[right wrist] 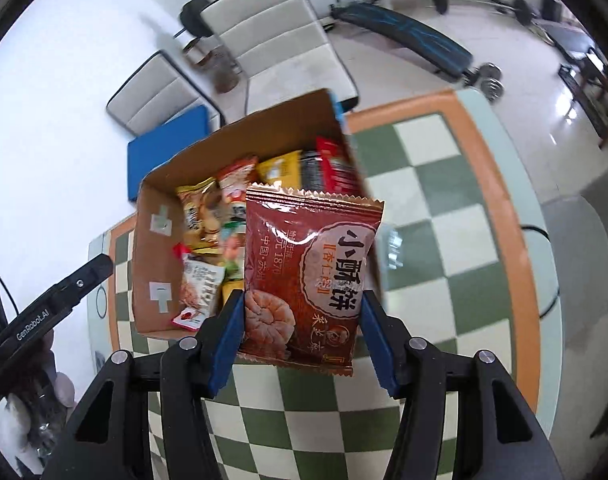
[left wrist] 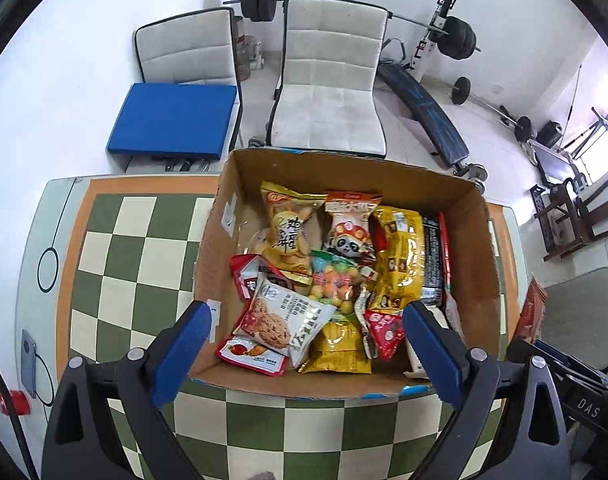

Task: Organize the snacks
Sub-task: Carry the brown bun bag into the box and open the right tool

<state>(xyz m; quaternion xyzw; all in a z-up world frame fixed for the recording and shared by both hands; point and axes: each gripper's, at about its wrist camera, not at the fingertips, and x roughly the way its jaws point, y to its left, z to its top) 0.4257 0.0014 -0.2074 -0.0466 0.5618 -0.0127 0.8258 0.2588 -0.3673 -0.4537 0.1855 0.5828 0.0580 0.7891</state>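
Note:
A cardboard box (left wrist: 469, 248) on the checkered table holds several snack packs, among them a white cookie pack (left wrist: 282, 318), a yellow chips bag (left wrist: 290, 232) and a panda pack (left wrist: 347, 228). My left gripper (left wrist: 305, 354) is open and empty, hovering over the box's near edge. My right gripper (right wrist: 300, 334) is shut on a red-brown pastry packet (right wrist: 307, 276) and holds it upright above the table, just right of the box (right wrist: 152, 240). The left gripper's body shows in the right wrist view (right wrist: 52, 304).
The green-and-cream checkered table (left wrist: 136, 264) has an orange border. A phone (left wrist: 28, 364) lies at its left edge. Two white chairs (left wrist: 331, 76), one with a blue cushion (left wrist: 174, 120), and a weight bench (left wrist: 427, 112) stand behind.

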